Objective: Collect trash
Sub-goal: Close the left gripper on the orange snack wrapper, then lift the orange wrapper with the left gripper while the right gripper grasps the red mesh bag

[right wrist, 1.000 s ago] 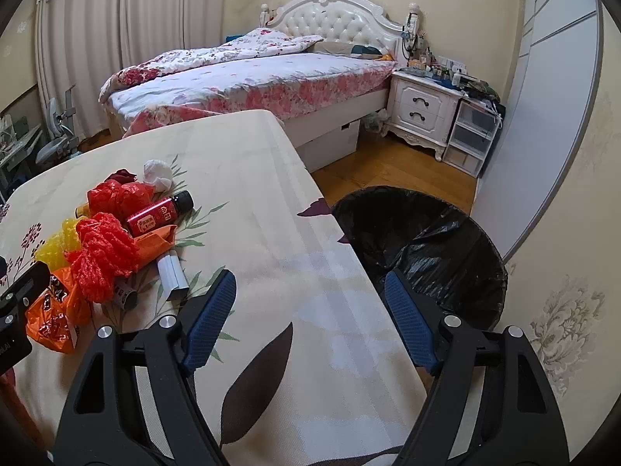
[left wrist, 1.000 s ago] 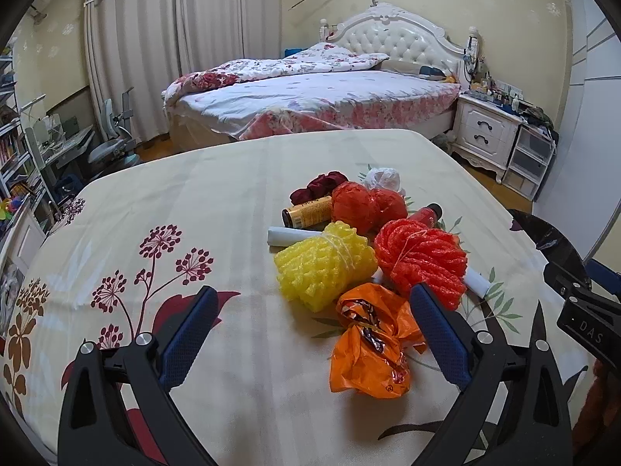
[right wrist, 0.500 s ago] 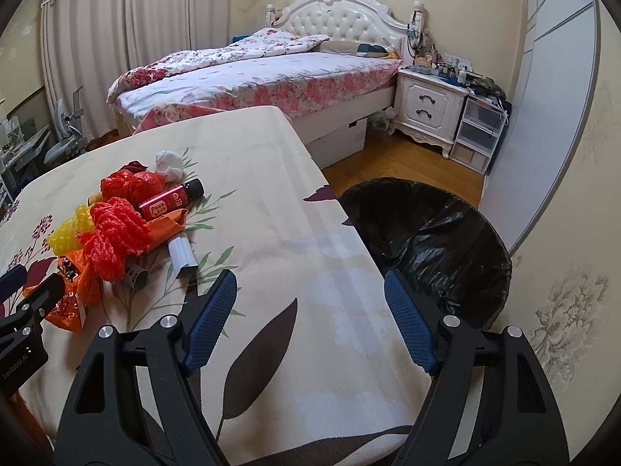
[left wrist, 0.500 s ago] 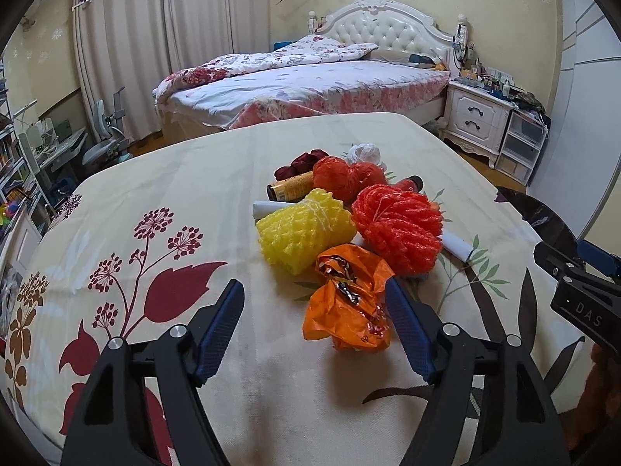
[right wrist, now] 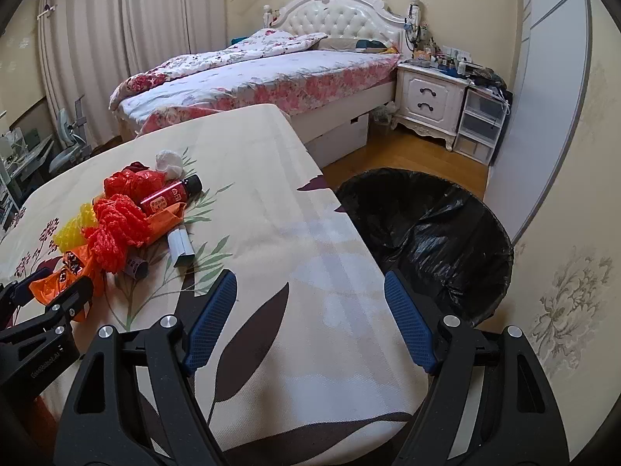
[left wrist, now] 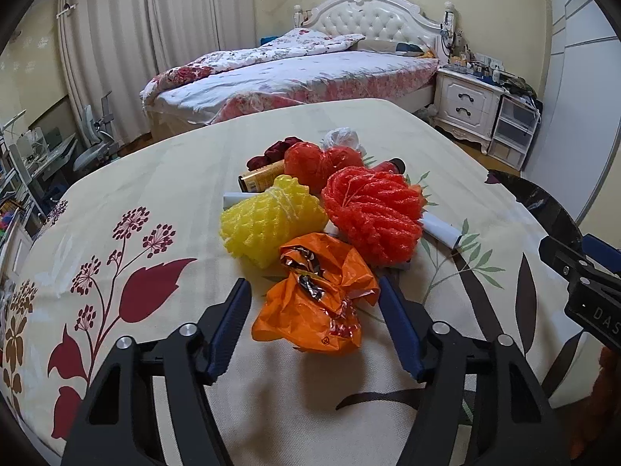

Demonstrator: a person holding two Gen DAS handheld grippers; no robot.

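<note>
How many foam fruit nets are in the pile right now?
3: a yellow net left of the orange bag, a red net right of the yellow, a red-orange net farther back. The pile may hide more.

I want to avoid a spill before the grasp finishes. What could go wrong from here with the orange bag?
1. The left gripper jaws are closing around the orange bag; the right pad touches it, the left does not yet, so thin, crumpled plastic may slip out.
2. The bag lies against the red net and yellow net; lifting may drag them.
3. The bin stands past the table edge; a loose hold could drop it on the floor.
</note>
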